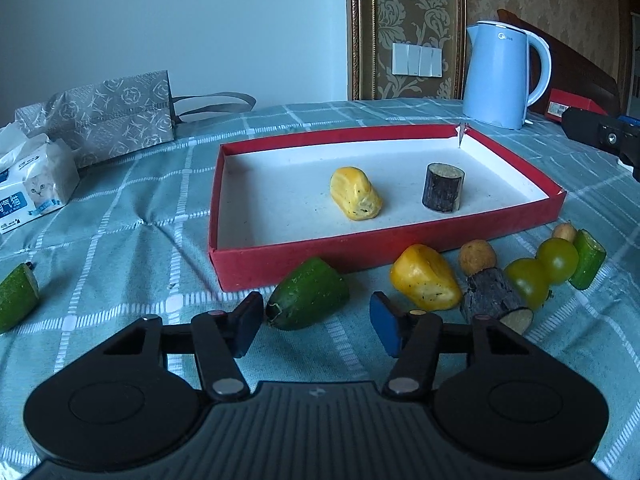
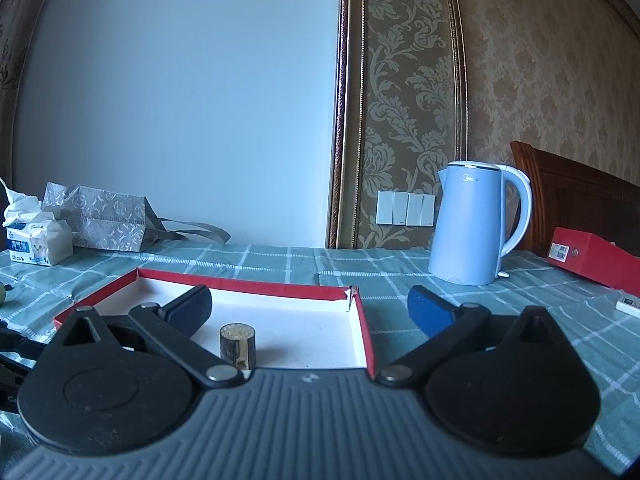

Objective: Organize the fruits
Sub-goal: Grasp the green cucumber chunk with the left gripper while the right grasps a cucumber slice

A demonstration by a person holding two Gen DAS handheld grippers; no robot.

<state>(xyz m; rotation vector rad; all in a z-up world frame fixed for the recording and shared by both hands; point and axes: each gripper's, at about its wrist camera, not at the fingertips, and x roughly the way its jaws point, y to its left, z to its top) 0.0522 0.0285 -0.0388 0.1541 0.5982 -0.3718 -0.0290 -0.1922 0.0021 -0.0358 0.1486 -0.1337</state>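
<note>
A red cardboard box (image 1: 280, 266) with a white floor lies on the checked cloth. It holds a yellow fruit piece (image 1: 355, 193) and a dark bark-skinned cylinder (image 1: 443, 187). In front of it lie a green piece (image 1: 308, 299), a second yellow piece (image 1: 426, 276), a brown ball (image 1: 477, 257), a dark chunk (image 1: 494, 298), two green round fruits (image 1: 540, 272) and a green stub (image 1: 587, 258). My left gripper (image 1: 316, 305) is open around the green piece, with a gap at the right pad. My right gripper (image 2: 310, 296) is wide open over the box (image 2: 248, 283), with the cylinder (image 2: 237, 342) below it.
A blue kettle (image 1: 500, 76) stands behind the box at the right, beside a red carton (image 2: 592, 256). A patterned bag (image 1: 116, 116) and a tissue pack (image 1: 32, 188) sit at the back left. Another green piece (image 1: 18, 298) lies far left.
</note>
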